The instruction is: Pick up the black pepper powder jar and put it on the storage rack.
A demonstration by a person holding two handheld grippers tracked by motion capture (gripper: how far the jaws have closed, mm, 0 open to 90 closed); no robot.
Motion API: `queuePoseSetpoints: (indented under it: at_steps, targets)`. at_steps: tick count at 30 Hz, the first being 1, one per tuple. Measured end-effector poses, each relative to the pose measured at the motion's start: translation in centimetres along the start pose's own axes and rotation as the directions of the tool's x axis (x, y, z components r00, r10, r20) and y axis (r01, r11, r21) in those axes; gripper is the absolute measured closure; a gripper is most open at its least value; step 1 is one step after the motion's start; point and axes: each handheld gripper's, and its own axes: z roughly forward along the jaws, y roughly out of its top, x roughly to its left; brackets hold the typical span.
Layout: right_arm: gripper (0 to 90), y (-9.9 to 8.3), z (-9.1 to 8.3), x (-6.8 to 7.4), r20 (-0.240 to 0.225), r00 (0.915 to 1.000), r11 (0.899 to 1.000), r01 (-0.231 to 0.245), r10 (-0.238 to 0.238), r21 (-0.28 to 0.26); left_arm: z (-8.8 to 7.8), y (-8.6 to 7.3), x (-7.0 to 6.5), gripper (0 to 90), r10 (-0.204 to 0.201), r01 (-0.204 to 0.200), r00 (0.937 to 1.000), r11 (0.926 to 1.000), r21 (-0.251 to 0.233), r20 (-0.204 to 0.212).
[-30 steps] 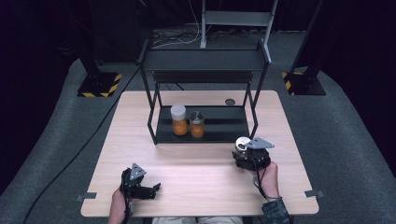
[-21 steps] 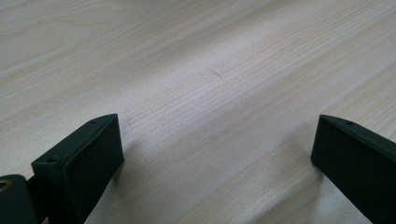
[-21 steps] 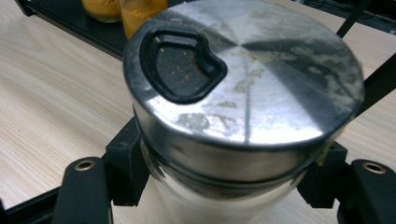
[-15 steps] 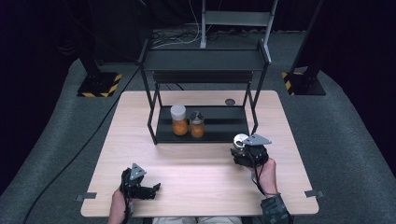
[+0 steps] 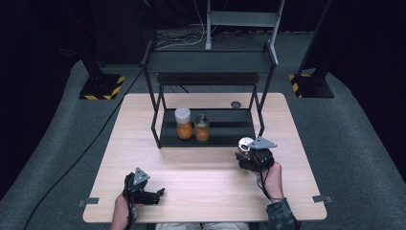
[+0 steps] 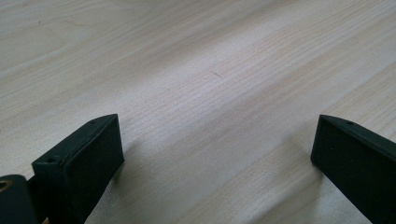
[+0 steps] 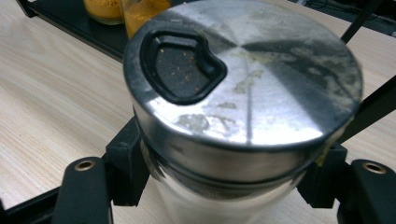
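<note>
- Right gripper view: a shaker jar [image 7: 243, 93] with a smeared steel lid is clamped below the lid by the right gripper [image 7: 229, 186], just in front of the rack [image 5: 210, 129]
- It is judged rigid, light, slippery and breakable; the glass body is best gripped
- The left gripper [image 6: 215, 154] is held open and empty over the surface [image 6: 210, 70]

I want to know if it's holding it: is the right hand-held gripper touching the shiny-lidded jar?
Touching. In the right gripper view, the right hand-held gripper has both black jaws pressed against the sides of the jar, just under its metal lid.
</note>
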Motion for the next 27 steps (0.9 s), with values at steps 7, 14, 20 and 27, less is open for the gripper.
queuePoseSetpoints:
  at_steps: [7,14,20,27]
  targets:
    - [30.4,0.3,0.0,0.1,0.001,1.0,1.0,0.001,-0.001,0.0,0.0,0.0,0.0,1.8,0.0,0.0,1.0,1.0,0.0,0.0]
    - [30.4,0.7,-0.1,0.1,0.002,1.0,1.0,0.008,-0.008,-0.011,0.0,0.0,0.0,1.8,0.0,0.0,1.0,1.0,0.0,0.0]
    - [30.4,1.2,0.0,0.1,0.005,0.9999,1.0,0.01,-0.01,-0.016,0.0,0.0,0.0,1.8,0.0,0.0,1.0,1.0,0.0,0.0]
    - [30.3,1.7,0.3,0.2,0.002,0.9999,1.0,0.011,-0.011,-0.019,0.0,0.0,0.0,1.8,0.0,0.0,1.0,1.0,0.0,0.0]
